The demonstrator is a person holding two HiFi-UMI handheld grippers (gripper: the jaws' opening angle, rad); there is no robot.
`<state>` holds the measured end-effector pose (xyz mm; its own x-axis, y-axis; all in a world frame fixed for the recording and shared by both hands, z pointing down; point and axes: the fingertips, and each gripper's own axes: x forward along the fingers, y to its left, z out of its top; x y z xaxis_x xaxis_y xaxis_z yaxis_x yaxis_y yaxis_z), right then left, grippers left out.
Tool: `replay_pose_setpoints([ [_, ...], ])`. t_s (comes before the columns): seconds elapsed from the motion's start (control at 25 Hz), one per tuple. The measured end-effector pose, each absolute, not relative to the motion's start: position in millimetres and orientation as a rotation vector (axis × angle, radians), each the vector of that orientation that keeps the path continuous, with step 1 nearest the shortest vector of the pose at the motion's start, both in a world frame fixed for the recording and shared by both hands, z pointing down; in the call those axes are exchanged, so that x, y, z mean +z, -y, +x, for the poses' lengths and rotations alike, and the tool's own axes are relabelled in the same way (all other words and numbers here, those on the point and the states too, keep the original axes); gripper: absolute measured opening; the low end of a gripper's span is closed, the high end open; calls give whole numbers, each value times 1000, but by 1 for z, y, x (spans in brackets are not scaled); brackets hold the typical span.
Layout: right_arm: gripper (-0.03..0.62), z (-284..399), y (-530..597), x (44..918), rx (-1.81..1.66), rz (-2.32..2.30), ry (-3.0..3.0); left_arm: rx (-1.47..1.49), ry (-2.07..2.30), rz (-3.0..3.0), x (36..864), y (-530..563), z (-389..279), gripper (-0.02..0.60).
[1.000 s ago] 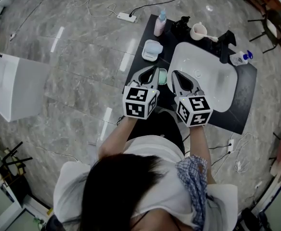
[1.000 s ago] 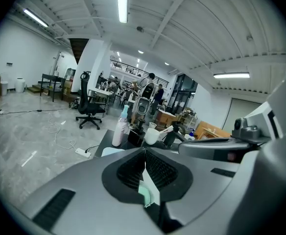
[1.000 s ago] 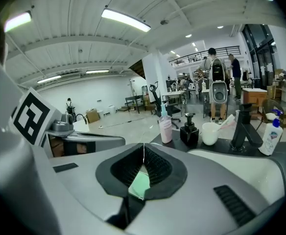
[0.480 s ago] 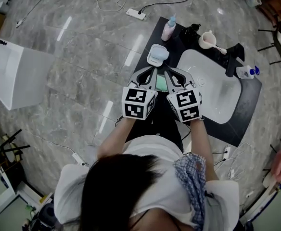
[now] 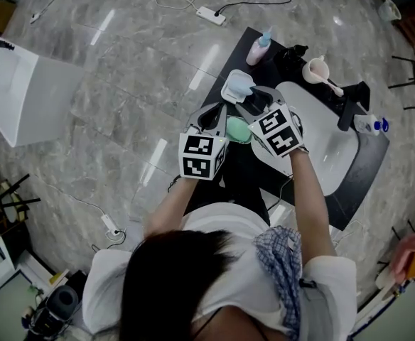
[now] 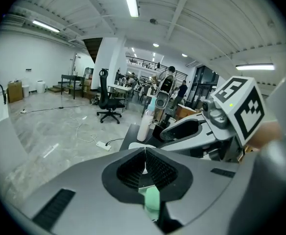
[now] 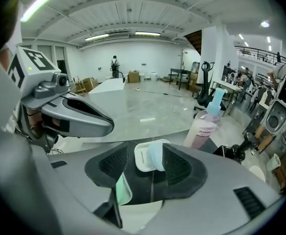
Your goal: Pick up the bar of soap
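A white soap dish (image 5: 234, 91) with a light-blue bar of soap (image 5: 246, 84) stands on the black counter (image 5: 244, 169), left of the sink. My right gripper (image 5: 250, 99) reaches over to it. Its jaws are opening, and nothing is pressed between them. In the right gripper view the soap dish (image 7: 141, 159) and the bar (image 7: 157, 155) show just beyond the spread fingers of the right gripper (image 7: 148, 166). A mint-green, pale-rimmed thing (image 5: 239, 129) lies between the two grippers. My left gripper (image 5: 217, 114) hangs beside it, shut and empty. The left gripper view shows the left gripper (image 6: 144, 153) with its tips together.
A white sink basin (image 5: 325, 144) fills the counter's right part, with a black faucet (image 5: 351, 106) behind it. A pink bottle (image 5: 259, 47) and a cup with a spoon (image 5: 317, 69) stand at the back. On the floor are a power strip (image 5: 212, 15) and a white box (image 5: 30, 98).
My right gripper has swung left from over the sink to the soap dish, and its jaws have parted. The left gripper has kept close to the mint-green thing.
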<state>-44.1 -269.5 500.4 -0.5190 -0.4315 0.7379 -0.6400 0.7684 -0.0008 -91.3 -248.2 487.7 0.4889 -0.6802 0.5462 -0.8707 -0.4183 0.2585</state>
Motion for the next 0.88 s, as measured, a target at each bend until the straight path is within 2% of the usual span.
replay_pose_setpoints([
  [0.36,256,-45,307,545,389,570,2117,526,1319,2145,509,254,-99,14],
  [0.88,261,-53,317,589,487,376,2029,559,1319,2069,536,259,-101,14],
])
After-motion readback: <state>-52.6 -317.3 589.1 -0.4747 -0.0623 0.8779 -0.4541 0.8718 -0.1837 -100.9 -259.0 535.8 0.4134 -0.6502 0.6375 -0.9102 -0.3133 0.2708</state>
